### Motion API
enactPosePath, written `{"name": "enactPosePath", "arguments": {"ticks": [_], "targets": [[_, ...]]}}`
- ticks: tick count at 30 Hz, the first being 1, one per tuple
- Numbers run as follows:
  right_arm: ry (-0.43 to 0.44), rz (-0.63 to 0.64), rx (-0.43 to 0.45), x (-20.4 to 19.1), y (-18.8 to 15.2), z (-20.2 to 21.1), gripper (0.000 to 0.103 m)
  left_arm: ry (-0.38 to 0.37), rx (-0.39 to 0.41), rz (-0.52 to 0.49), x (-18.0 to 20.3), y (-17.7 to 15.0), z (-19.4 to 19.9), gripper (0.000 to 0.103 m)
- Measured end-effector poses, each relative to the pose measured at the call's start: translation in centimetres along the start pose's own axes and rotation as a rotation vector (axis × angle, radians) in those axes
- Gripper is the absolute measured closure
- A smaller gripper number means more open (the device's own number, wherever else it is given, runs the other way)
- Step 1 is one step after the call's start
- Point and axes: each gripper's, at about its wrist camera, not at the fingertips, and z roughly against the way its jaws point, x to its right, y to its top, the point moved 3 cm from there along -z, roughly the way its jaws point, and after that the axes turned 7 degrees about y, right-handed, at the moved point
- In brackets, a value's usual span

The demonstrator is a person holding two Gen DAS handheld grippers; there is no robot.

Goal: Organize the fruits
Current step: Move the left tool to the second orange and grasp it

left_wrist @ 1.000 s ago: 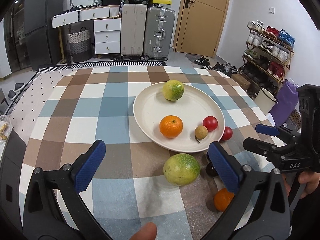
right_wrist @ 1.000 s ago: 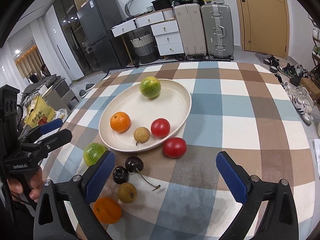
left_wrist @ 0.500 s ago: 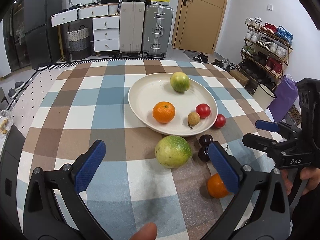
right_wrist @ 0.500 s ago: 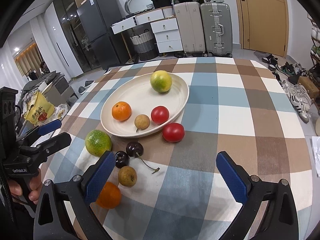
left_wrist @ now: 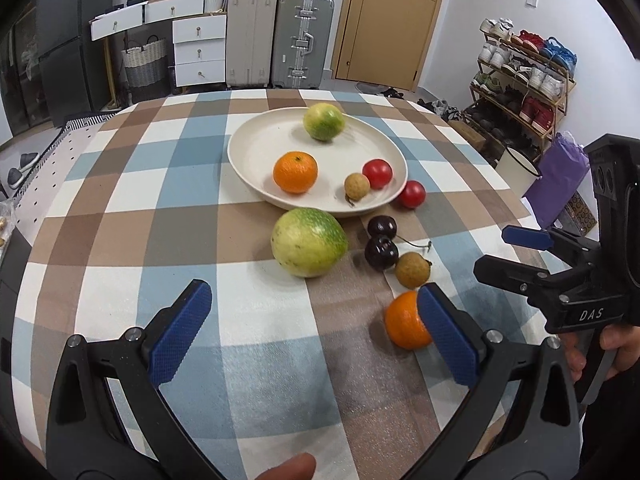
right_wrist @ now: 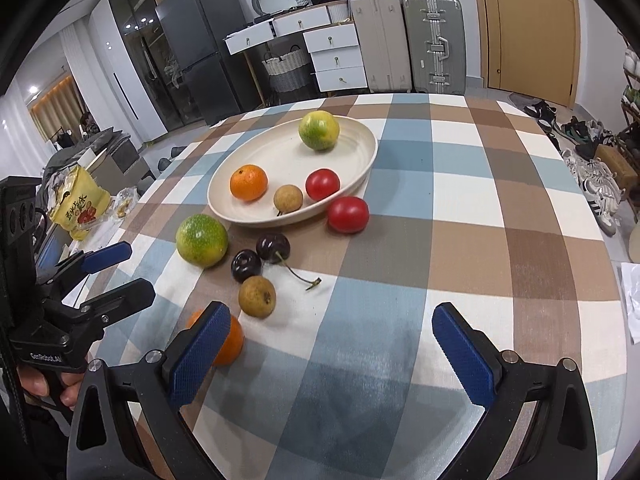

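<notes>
Two suitcases (left_wrist: 280, 36) are standing side by side against the far wall, next to a wooden door (left_wrist: 394, 20) and a white drawer unit (left_wrist: 199, 50) with a woven basket (left_wrist: 145, 62) beside it. A shoe rack (left_wrist: 524, 68) is lining the right wall, shoes sitting on its shelves. A yellow snack bag (right_wrist: 76, 204) is lying off the table's left edge, and a dark fridge (right_wrist: 192, 48) is standing behind.

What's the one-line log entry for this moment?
left tongs open, empty | right tongs open, empty | plate: four fruits | tablecloth: six fruits loose
</notes>
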Motion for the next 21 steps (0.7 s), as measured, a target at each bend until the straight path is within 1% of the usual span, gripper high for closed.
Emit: {"name": "enactPosePath", "arguments": {"ticks": [5, 9, 17, 21], "targets": [[0.001, -0.005, -0.014, 0.2, -0.9, -0.1, 0.000, -0.018, -0.003, -0.022, 1.0, -0.7, -0.1, 0.000], [0.005, -0.014, -0.018, 0.2, -1.4, 0.0, 0.000, -0.033, -0.024, -0.038, 2.0, -1.3, -0.5, 0.000], [-0.003, -0.029, -0.021, 0.7, -2.0, 0.2, 0.000, -0.055, -0.053, -0.104, 4.3, -2.3, -1.4, 0.001], [-0.002, -0.038, -0.024, 0.9, -2.3, 0.2, 0.000, -0.056, -0.068, -0.139, 5.2, -2.6, -1.9, 0.004]]}}
